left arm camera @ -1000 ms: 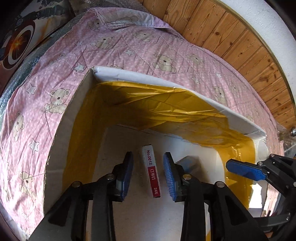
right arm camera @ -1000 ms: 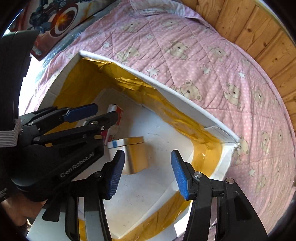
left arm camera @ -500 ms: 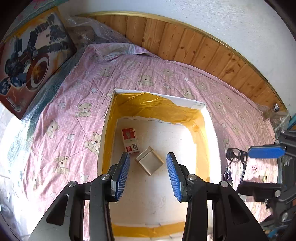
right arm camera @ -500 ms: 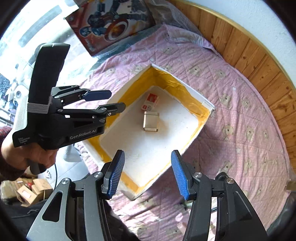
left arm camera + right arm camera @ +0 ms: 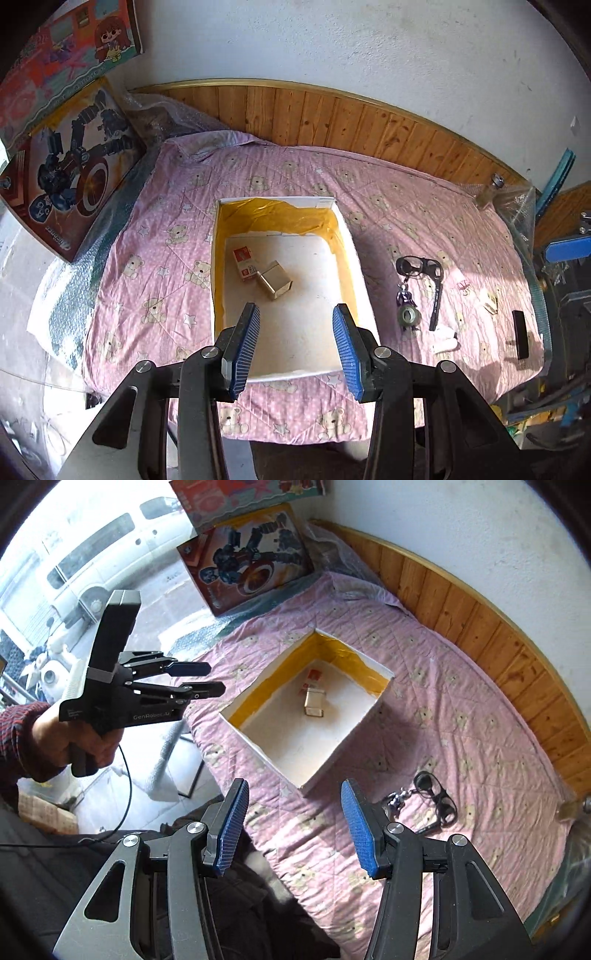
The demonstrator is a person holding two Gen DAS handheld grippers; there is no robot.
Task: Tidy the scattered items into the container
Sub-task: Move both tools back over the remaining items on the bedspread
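A white box with yellow lining sits on the pink bear blanket. Inside it lie a red-and-white packet and a beige tin. To the box's right the blanket carries black glasses, a keychain, a white scrap and a black bar. My left gripper hovers open and empty high over the box's near edge. My right gripper is open and empty above the box's near corner, with the glasses to its right.
Toy boxes lean at the blanket's left edge on bubble wrap. A wooden panel runs along the far wall, with a small bottle at the far right corner. A hand holds the left gripper.
Both grippers have risen up and back out of the box, staying open. The packet and tin lie where they were on the box floor.
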